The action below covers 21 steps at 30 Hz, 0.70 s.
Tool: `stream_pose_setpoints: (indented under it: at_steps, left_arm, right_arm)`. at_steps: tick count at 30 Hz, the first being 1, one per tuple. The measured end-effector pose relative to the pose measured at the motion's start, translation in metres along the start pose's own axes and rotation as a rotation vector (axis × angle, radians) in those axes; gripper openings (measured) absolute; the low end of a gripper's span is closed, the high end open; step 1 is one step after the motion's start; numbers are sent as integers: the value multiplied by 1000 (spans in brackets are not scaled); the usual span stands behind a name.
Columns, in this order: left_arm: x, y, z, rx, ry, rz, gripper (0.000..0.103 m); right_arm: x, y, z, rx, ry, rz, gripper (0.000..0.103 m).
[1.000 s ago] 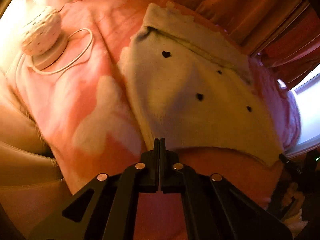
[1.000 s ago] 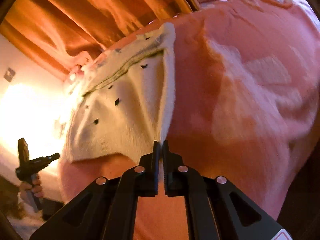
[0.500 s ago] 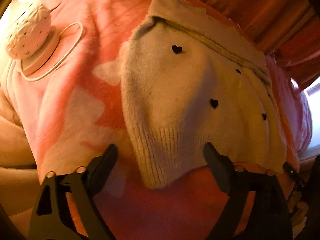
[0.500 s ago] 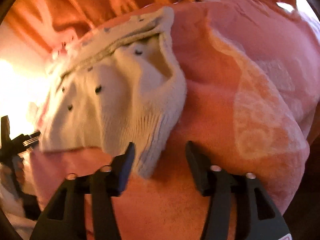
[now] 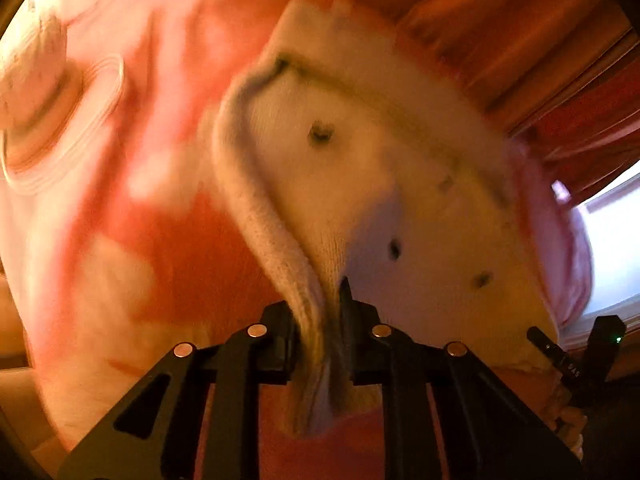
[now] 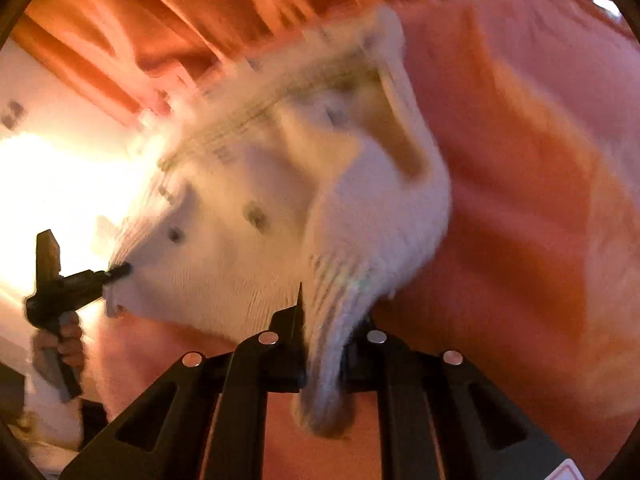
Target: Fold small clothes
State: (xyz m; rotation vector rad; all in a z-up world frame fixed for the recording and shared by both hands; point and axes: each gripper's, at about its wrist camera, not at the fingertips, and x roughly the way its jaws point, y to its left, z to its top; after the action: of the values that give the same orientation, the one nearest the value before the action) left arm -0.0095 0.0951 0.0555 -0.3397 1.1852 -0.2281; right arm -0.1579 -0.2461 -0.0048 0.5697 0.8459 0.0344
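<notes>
A cream knitted garment with small dark hearts lies on a pink and white blanket. My left gripper is shut on its near left hem corner, and the knit bunches between the jaws. My right gripper is shut on the near right hem corner of the same garment, lifting it. The left gripper also shows in the right wrist view at the garment's far corner. Both views are blurred by motion.
A round white lamp on a base with a looped white cord sits on the blanket at the left. Orange curtains hang behind the bed. A bright window is at the right.
A second ago both grippers were shut and empty before the hem. They opened over the two hem corners, and now both are shut on the knit and pulling it up.
</notes>
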Motion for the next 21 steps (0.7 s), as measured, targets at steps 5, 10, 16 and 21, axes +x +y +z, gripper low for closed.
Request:
stream_pose_setpoints:
  at_steps: [5,10,16,21]
  left_arm:
    - [-42,-33,80,93,-206,-23,16]
    - [13,-47,200,106,-318,123,17]
    - [91,2,252,-10,-334,221,40]
    - [104,-10,230,171,-356,272,82]
  right_arm:
    - [-38,10,89,-26,-215,128,10]
    - [27,-34,218,84,-270,226,20]
    - [85,-88,270,283,-368,119,38]
    - [83,-65,262,17,-405,-87,57]
